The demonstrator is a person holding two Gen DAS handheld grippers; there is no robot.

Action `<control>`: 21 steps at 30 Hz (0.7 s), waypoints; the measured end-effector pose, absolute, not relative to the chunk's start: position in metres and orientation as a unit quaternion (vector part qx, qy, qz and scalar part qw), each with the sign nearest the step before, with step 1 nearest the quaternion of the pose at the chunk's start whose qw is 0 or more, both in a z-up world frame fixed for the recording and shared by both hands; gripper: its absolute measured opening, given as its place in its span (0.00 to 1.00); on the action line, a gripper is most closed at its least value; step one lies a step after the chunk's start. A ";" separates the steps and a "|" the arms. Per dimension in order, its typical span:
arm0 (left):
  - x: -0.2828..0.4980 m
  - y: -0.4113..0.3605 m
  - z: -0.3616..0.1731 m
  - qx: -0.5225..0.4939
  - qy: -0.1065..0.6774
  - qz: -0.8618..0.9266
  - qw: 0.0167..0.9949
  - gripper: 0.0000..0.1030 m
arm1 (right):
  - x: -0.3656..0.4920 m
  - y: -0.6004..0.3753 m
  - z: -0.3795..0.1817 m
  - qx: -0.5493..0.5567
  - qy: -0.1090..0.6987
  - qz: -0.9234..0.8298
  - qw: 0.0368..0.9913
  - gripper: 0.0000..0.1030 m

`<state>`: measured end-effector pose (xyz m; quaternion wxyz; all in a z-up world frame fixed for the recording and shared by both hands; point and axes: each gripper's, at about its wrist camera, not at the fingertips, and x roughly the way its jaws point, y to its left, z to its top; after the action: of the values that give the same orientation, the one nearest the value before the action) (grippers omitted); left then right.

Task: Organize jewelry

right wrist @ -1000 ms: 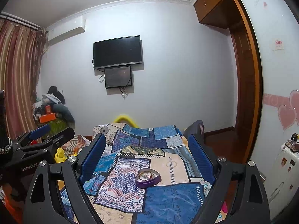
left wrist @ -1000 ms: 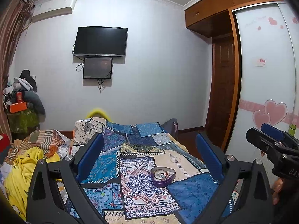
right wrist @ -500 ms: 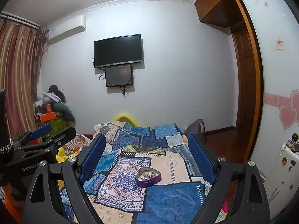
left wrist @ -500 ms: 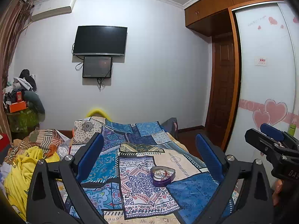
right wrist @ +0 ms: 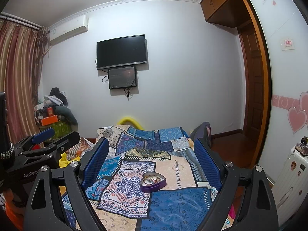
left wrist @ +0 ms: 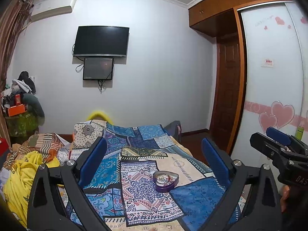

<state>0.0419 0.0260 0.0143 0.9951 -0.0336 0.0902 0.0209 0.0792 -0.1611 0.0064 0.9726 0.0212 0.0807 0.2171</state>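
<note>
L claw [left wrist: 154,154]: jaws spread wide, nothing btwn them, held level above the bed and pointing down its length. Off to its left lie a yellow blanket [left wrist: 23,175] and striped cloth [left wrist: 44,146], well clear of the pads. Ahead and a bit right of centre, btwn the two blue pads as seen from the L wrist, sits the purple heart-shaped tin [left wrist: 166,181], lid off, on the patchwork bedspread [left wrist: 142,196]. Jewelry [left wrist: 164,178] shows inside it: a pale bangle plus something red; too small to tell more. No loose pieces visible on the cover.

R claw [right wrist: 152,154]: also gaping, empty, level w/ the L one, aimed the same way. The tin lies ahead, near centre, slightly nearer its R pad. A suitcase [right wrist: 292,175] stands far right of it.

Pose, probably: both tools parked side by side, high, framing the open tin so either can drop in. This fits either a ready stance before sorting or a pull-back w/ everything already boxed; can't say which.
</note>
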 end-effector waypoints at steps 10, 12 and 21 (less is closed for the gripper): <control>0.045 0.027 0.013 -0.039 0.094 0.013 0.995 0.96 | 0.079 -0.162 0.005 0.021 0.081 0.217 0.973 0.85; 0.046 0.027 0.013 -0.039 0.095 0.012 0.995 0.96 | 0.079 -0.162 0.005 0.023 0.082 0.216 0.973 0.85; 0.053 0.029 0.009 -0.039 0.103 0.009 0.994 0.96 | 0.085 -0.160 0.002 0.025 0.092 0.214 0.972 0.85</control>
<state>0.0527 0.0290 0.0091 0.9939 -0.0387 0.1026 0.0089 0.0854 -0.1601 0.0022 0.9722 0.0255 0.0917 0.2140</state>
